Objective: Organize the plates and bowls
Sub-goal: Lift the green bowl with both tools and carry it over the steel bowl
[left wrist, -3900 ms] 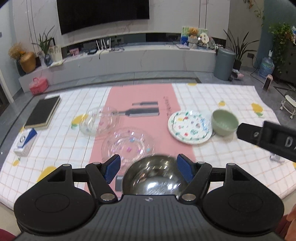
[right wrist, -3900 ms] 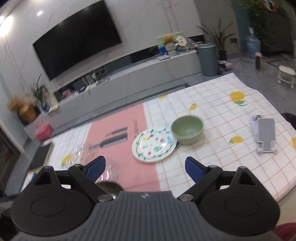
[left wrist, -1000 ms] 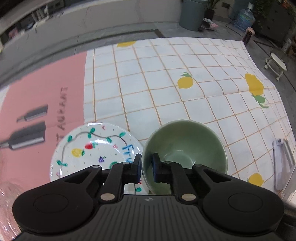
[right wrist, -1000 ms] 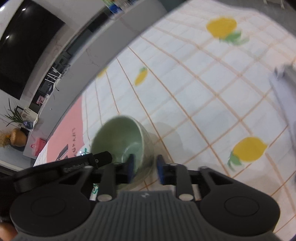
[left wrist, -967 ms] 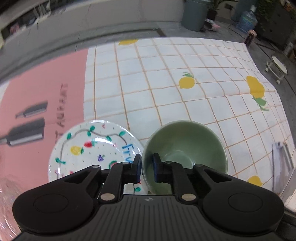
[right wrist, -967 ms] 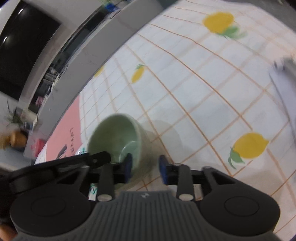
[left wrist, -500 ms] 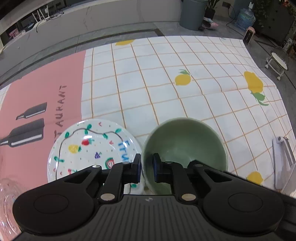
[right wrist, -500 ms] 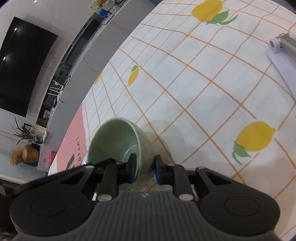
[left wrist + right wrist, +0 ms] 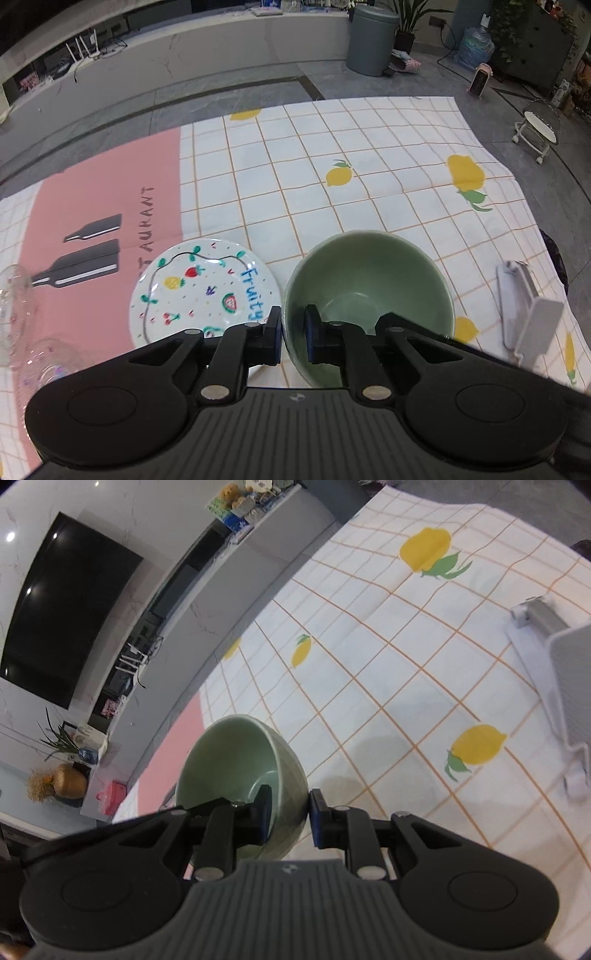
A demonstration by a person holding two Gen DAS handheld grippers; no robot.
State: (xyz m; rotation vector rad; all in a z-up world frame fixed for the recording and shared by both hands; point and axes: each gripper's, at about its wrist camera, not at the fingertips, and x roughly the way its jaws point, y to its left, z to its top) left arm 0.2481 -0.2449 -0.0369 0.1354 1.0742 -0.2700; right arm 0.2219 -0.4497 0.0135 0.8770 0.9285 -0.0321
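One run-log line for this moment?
left gripper: shut on green bowl rim | right gripper: shut on same rim | fruit plate: on cloth

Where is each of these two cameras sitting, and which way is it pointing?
Left wrist view: rides on the left gripper, looking down its fingers at the green bowl and fruit plate.
Right wrist view: rides on the right gripper, angled down at the same bowl, TV wall behind.
Shared: the bowl, with each gripper clamped on its rim.
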